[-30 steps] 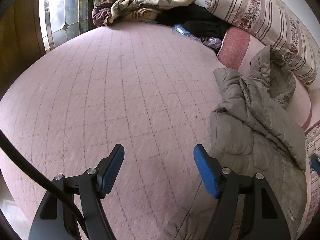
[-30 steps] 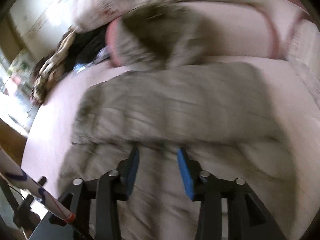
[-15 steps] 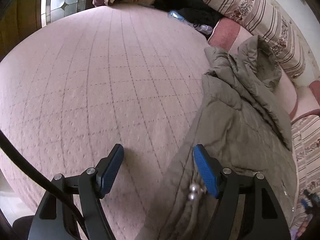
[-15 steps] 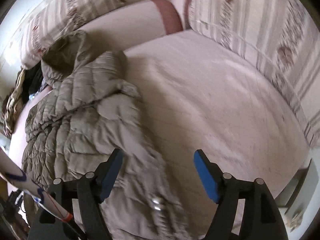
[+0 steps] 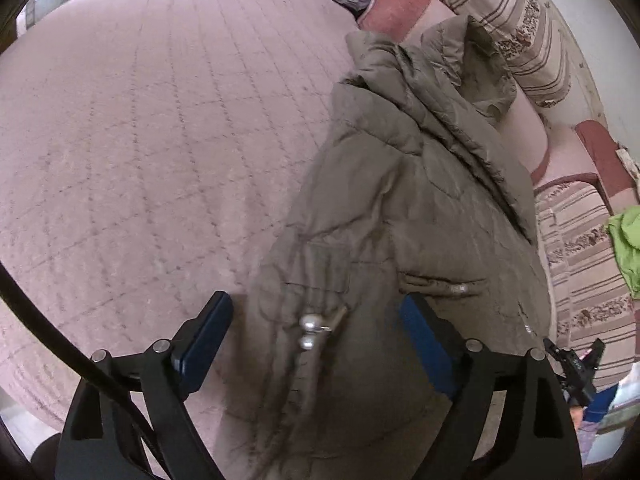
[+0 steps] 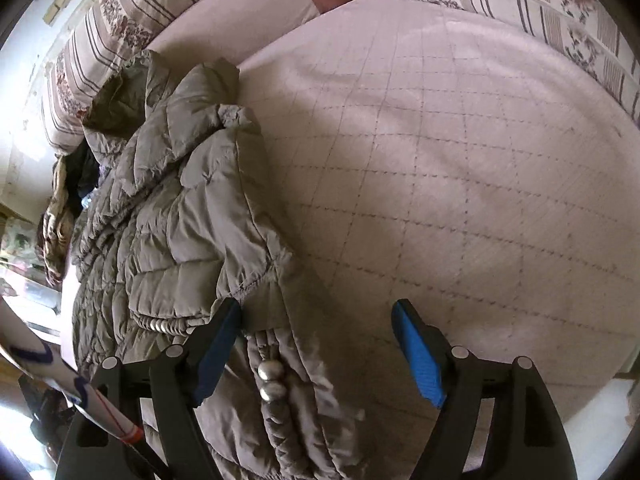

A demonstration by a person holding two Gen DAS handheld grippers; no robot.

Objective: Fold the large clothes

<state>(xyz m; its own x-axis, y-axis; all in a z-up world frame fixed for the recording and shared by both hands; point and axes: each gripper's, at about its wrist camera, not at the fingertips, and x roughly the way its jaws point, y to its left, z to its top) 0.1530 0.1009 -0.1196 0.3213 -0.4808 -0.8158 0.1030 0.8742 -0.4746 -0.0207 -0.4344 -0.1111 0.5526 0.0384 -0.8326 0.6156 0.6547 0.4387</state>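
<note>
Jaws opening on both sides: left gripper (image 5: 316,344) straddles the hem of the olive puffer jacket (image 5: 404,200) without pinching it, right gripper (image 6: 320,346) gapes over the other hem edge by the silver toggles (image 6: 271,380). Jacket lies bunched along the pink quilted bed (image 6: 460,160), hood toward the striped pillows (image 5: 516,28), likely set for a two-corner grab

1. A pink quilted bedspread (image 5: 152,128) fills the left and centre of the left wrist view.
2. Striped floral pillows (image 5: 516,36) line the upper right edge.
3. A lime-green cloth (image 5: 626,244) sits at the right edge.
4. A crumpled pile of dark and beige clothes (image 6: 60,208) lies at the right wrist view's left edge.
</note>
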